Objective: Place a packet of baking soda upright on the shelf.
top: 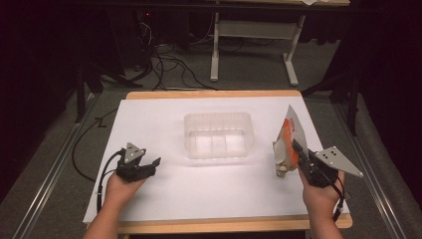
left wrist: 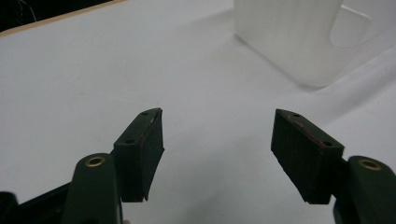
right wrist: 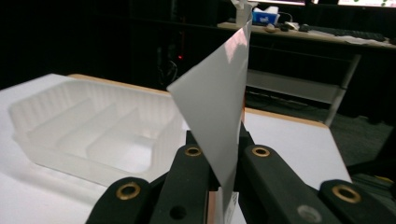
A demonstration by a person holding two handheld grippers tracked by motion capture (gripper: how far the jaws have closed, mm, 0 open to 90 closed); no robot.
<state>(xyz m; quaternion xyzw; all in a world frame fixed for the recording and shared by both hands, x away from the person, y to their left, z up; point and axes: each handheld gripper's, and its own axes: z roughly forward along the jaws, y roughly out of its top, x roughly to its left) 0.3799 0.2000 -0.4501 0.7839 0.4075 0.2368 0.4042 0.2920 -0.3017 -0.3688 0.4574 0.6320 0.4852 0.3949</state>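
Gripping a packet point(top: 287, 142) near the tabletop's point(top: 164, 199) right edge
Right hand-held gripper point(top: 297, 154) clamps the packet upright; left hand-held gripper point(top: 152, 167) rests wide apart, near the left edge, beside the plastic tray point(top: 219, 135).

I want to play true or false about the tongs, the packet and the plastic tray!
1. The right tongs pinch an orange-and-white packet. True.
2. The left tongs hold the packet too. False: their jaws stand open over bare white table.
3. The clear plastic tray has dividers inside. True.
4. The packet lies inside the tray. False: it is held up to the tray's right, outside it.
5. The tray sits between the two tongs. True.
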